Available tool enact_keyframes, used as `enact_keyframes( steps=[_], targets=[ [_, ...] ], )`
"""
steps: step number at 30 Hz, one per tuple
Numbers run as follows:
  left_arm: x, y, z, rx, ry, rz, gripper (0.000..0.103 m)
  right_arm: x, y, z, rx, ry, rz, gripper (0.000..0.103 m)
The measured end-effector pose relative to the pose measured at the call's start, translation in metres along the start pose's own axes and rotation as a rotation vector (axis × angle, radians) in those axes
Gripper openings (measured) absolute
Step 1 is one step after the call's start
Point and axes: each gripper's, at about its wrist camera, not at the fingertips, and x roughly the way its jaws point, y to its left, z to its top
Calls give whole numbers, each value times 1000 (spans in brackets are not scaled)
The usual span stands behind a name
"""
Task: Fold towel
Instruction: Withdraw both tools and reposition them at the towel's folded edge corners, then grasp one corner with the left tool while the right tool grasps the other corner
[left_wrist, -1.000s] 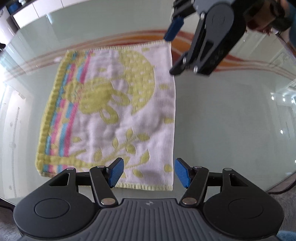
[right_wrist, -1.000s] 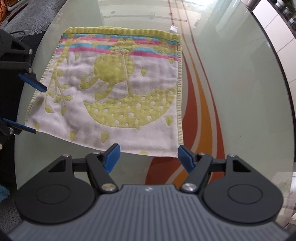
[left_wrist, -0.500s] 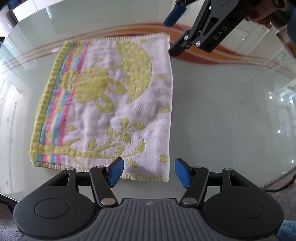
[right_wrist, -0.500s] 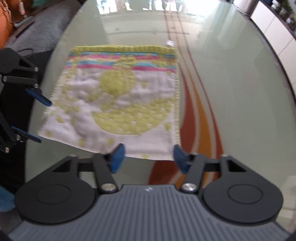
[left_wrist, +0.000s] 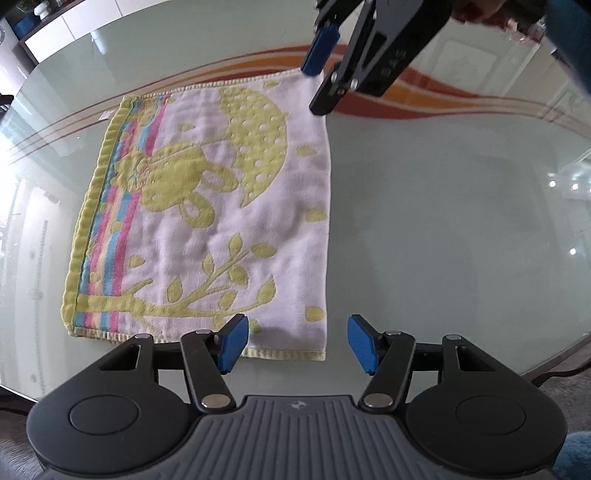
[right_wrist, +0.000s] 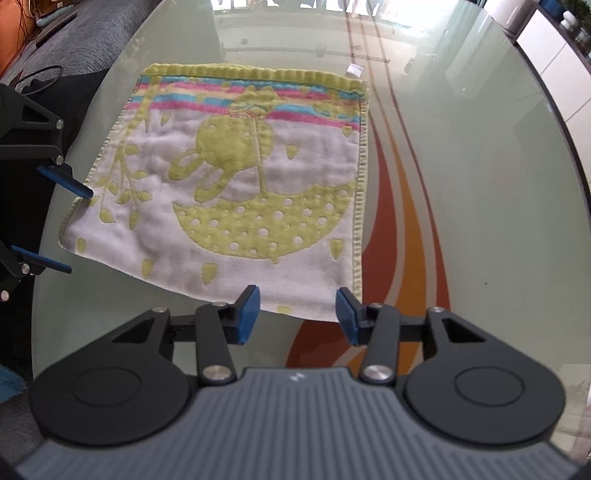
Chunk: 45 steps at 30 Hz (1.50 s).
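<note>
A white towel (left_wrist: 207, 221) with a yellow-green bunny and umbrella print and pink, blue and yellow stripes lies flat on a glass table. My left gripper (left_wrist: 293, 341) is open and empty, just above the towel's near edge by its near right corner. The right gripper (left_wrist: 317, 88) shows in the left wrist view over the towel's far right corner. In the right wrist view the towel (right_wrist: 240, 192) lies ahead, and my right gripper (right_wrist: 297, 314) is open and empty over its near edge. The left gripper (right_wrist: 59, 225) shows open at the towel's left corner.
The round glass table (left_wrist: 461, 206) has orange and red curved bands (right_wrist: 406, 221) under the glass. A grey sofa (right_wrist: 85, 33) stands beyond the table's left rim in the right wrist view. White cabinets (left_wrist: 55, 26) stand at the back.
Both grippers have shifted slightly over the towel's edge. The right gripper's jaws have narrowed a little. The towel lies where it was.
</note>
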Motion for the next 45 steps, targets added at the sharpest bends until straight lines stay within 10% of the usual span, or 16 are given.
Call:
enact_keyframes(
  steps=[28,36,40,45],
  targets=[
    [5,6,-12,-46,-25,-53,70,3,-6,-9,-157,11,-49,55],
    [2,13,-14,-20,-38,-1,38,11,-7,-10,-121,56,15,22],
    [0,22,-15,6,-31,6,15,9,-8,-14,-76,64,40,22],
    [-2,41,-15,24,-4,2,13,1,-4,-28,4,46,90,22]
  ],
)
